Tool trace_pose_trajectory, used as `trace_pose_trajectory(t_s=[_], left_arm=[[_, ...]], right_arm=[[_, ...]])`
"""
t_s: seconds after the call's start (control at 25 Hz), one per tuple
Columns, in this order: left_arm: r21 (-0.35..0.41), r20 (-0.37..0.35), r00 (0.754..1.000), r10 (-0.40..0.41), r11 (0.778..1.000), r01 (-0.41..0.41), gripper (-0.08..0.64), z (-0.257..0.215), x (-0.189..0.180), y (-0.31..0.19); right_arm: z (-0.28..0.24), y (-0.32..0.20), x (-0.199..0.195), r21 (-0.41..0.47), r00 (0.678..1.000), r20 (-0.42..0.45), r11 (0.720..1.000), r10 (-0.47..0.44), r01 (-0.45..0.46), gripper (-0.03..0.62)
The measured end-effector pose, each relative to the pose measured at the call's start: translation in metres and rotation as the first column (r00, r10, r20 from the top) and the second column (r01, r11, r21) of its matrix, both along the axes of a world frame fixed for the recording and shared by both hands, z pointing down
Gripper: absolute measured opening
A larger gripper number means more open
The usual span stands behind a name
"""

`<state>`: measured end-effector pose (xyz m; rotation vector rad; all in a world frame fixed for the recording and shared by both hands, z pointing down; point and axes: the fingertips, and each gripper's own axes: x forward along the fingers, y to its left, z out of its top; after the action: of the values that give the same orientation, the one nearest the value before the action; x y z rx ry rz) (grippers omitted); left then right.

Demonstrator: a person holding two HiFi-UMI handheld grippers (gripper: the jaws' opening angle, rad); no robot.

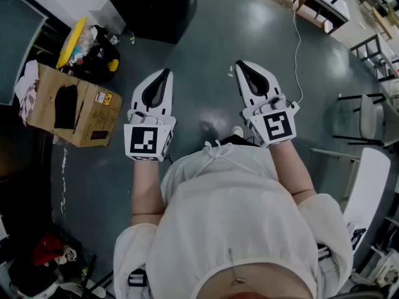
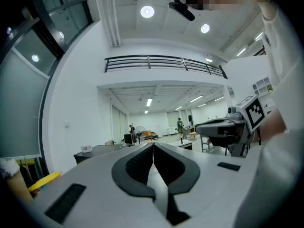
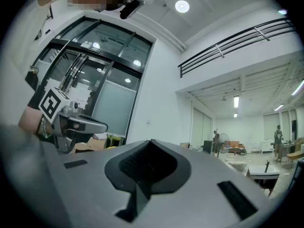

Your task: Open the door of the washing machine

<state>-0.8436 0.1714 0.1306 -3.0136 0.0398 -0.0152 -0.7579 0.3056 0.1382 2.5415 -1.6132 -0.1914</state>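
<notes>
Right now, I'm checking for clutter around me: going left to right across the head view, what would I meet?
cardboard box → left gripper → right gripper → white cable → chair

Clutter rings a grey-green workshop floor (image 1: 206, 73)

A torn cardboard box (image 1: 75, 114) lies to the left of the left claw (image 1: 166, 73), with a yellow lid (image 1: 70, 42) beyond it. A black cabinet (image 1: 149, 5) stands ahead of both claws. A white cable (image 1: 298, 48) trails just right of the right claw (image 1: 239, 65), and a chair (image 1: 369, 118) sits farther right.
</notes>
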Motion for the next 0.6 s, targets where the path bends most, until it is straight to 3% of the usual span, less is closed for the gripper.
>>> trace_pose_trajectory(t_s=[0.6], left_arm=[[-0.004, -0.002, 1.000, -0.020, 1.000, 0.020, 0.022, 0.005, -0.003, -0.023]], right_arm=[[0.012, -0.019, 0.000, 0.004, 0.999, 0.036, 1.000, 0.018, -0.018, 0.003]])
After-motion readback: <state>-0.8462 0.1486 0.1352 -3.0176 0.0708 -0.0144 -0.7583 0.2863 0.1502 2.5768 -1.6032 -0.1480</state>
